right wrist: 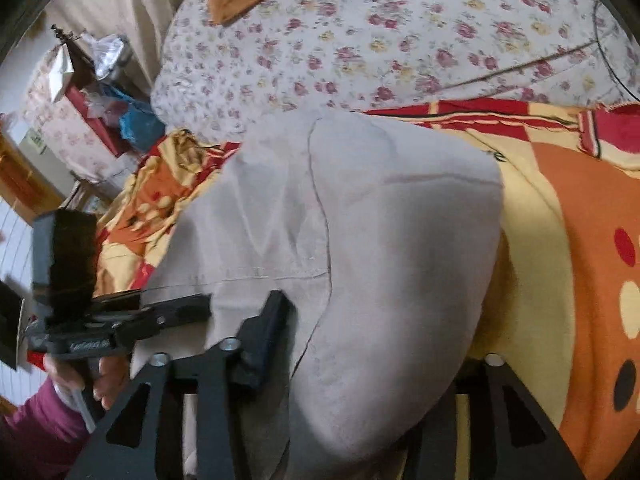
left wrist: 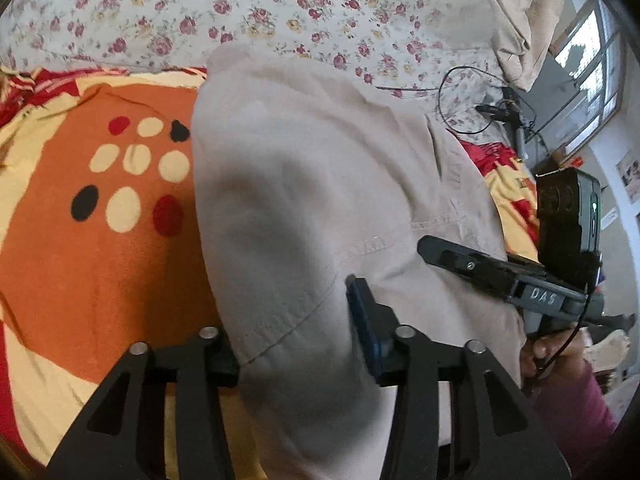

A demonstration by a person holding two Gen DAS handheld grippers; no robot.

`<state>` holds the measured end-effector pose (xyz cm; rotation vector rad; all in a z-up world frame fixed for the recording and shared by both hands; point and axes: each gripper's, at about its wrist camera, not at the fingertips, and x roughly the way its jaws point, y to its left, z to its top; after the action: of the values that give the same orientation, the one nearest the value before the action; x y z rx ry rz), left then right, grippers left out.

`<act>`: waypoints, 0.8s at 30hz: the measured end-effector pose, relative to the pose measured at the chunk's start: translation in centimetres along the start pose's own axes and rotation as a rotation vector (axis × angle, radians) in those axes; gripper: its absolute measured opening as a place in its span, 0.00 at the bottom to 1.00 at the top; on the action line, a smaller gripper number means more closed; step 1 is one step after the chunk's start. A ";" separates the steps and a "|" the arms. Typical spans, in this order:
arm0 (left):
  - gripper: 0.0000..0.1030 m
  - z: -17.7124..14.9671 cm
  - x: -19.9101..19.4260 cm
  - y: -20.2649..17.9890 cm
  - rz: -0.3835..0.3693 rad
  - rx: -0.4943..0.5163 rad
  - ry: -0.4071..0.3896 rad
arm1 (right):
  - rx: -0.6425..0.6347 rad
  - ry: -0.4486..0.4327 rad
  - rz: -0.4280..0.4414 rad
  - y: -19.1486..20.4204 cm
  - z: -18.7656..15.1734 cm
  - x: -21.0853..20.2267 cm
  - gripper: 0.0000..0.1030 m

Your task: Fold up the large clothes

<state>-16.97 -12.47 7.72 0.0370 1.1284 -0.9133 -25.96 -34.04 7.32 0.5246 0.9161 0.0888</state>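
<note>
A large beige garment (left wrist: 304, 184) lies folded in a thick bundle on the bed; it also fills the middle of the right wrist view (right wrist: 380, 240). My left gripper (left wrist: 296, 340) stands open with the garment's near edge bulging between its wide-apart fingers. My right gripper (right wrist: 372, 344) is also open around the garment's near edge; its right finger is hidden under the cloth. The right gripper shows in the left wrist view (left wrist: 480, 268) lying on the garment's right side. The left gripper shows in the right wrist view (right wrist: 168, 312) at the garment's left edge.
An orange, red and cream blanket with dots (left wrist: 100, 220) covers the bed under the garment. A floral sheet (left wrist: 240, 12) lies beyond. A black cable (left wrist: 460, 92) lies on the sheet at right. Cluttered furniture (right wrist: 100, 92) stands beside the bed.
</note>
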 end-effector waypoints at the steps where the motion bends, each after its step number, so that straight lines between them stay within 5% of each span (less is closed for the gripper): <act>1: 0.49 0.1 -0.3 -0.4 0.024 0.013 -0.003 | 0.021 0.001 -0.005 -0.5 -0.1 -0.1 0.57; 9: 0.60 1.3 -3.1 -1.4 0.216 0.070 -0.105 | 0.012 -0.129 -0.185 0.5 0.3 -6.6 0.61; 12: 0.64 2.7 -2.9 -1.8 0.285 0.068 -0.159 | -0.055 -0.182 -0.157 2.9 1.6 -8.0 0.60; 18: 0.68 4.6 1.5 -0.9 0.393 0.062 -0.119 | -0.164 -0.075 -0.254 5.6 3.4 -1.7 0.55; 24: 0.78 5.1 3.8 1.2 0.365 -0.010 -0.114 | -0.110 -0.016 -0.356 2.2 4.1 3.6 0.54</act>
<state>-11.90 -16.34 6.59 0.1747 0.9794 -0.5768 -20.22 -32.67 7.73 0.2546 0.9708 -0.1862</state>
